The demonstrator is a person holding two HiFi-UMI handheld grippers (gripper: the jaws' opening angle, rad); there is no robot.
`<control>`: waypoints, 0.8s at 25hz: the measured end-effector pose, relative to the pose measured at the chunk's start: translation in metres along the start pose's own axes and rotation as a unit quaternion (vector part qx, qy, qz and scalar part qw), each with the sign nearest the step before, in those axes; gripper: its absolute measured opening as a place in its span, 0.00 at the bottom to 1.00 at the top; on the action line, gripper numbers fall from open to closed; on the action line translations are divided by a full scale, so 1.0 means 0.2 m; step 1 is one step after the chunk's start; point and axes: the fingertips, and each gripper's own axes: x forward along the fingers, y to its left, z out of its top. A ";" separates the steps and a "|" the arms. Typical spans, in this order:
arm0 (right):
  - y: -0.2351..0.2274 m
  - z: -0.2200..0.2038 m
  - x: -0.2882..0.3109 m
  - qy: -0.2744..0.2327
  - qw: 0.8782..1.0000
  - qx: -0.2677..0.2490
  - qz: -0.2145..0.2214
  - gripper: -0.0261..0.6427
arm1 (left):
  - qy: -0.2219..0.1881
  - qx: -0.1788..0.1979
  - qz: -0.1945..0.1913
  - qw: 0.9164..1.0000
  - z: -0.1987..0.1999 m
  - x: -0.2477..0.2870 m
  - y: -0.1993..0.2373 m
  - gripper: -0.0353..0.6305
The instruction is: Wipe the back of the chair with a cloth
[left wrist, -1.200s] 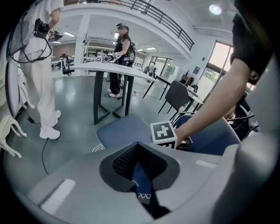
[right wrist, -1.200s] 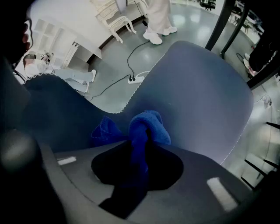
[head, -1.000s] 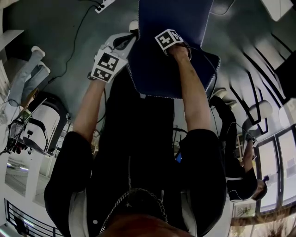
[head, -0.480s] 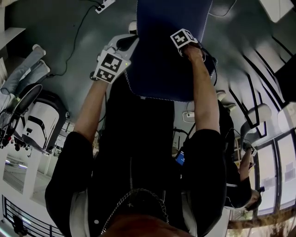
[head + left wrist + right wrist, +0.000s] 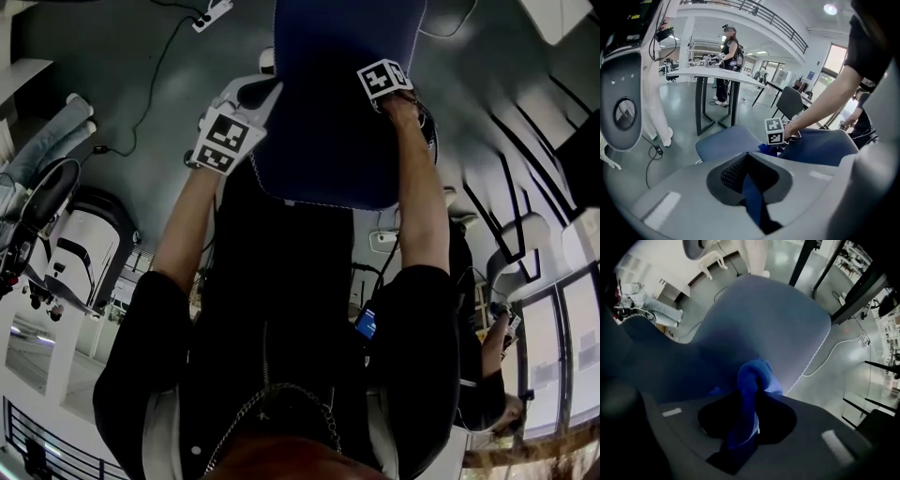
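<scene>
The blue padded chair back [image 5: 319, 122] fills the top middle of the head view. My right gripper [image 5: 386, 86] is shut on a bunched blue cloth [image 5: 754, 380], which it presses against the chair back [image 5: 759, 319] near its right side. My left gripper [image 5: 255, 98] sits at the chair back's left edge. Its jaws are shut on a thin blue strip of that edge [image 5: 752, 192]. From the left gripper view, the right gripper's marker cube [image 5: 774, 131] and a corner of the cloth [image 5: 765, 149] show between the chair seat [image 5: 726, 143] and the chair back [image 5: 820, 145].
A black cable [image 5: 159, 66] and a power strip [image 5: 211, 11] lie on the grey floor beyond the chair. A white table [image 5: 717, 75] with a person [image 5: 727, 61] standing at it and a second chair [image 5: 790, 101] stand farther off. Another person [image 5: 487, 375] is at the right.
My right gripper has slid the cloth rightward across the chair back, toward its right edge. The left gripper has stayed at the left edge.
</scene>
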 end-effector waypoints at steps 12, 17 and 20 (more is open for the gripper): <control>0.51 0.71 -0.26 -0.251 0.928 0.139 0.239 0.18 | 0.014 -0.019 0.038 0.999 -0.12 -0.02 0.10 0.07; 0.79 0.82 -0.12 -0.227 0.937 0.104 0.244 0.18 | 0.018 -0.026 0.053 0.998 -0.17 -0.03 0.16 0.07; 0.89 0.83 -0.05 -0.199 0.948 0.076 0.237 0.18 | 0.014 -0.029 0.062 0.998 -0.18 -0.05 0.19 0.07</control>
